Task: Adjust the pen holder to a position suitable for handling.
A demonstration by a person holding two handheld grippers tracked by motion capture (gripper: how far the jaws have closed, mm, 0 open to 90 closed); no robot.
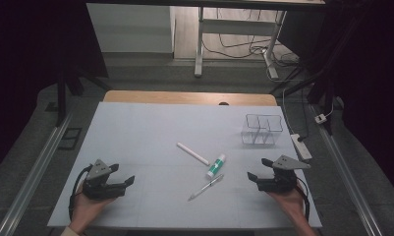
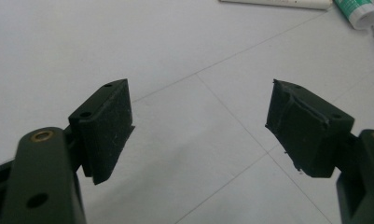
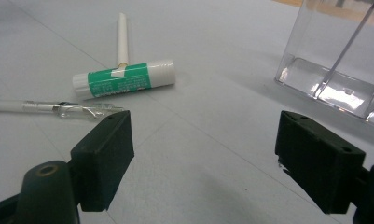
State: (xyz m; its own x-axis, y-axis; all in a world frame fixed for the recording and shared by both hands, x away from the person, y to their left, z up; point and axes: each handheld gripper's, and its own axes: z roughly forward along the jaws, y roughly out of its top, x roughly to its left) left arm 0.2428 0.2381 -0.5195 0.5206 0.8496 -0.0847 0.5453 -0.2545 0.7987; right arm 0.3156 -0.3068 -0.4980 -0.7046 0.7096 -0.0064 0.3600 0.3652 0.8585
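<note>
Green and white, the glue stick (image 3: 124, 79) carries a printed label, but its writing is too blurred to read. It lies near the middle of the white mat (image 1: 135, 132), its cap end close to a white stick (image 1: 193, 153) and a clear pen (image 1: 206, 187) just beside its other end. A clear two-compartment box (image 1: 262, 130) stands near the mat's right edge, well apart from the three. The mat's left half and far side are bare, giving wide room. The left gripper (image 1: 121, 175) rests low at the near left, jaws spread wide, holding nothing. The right gripper (image 1: 260, 169) sits at the near right, jaws equally wide and holding nothing, with the pen near one jaw in its own view.
</note>
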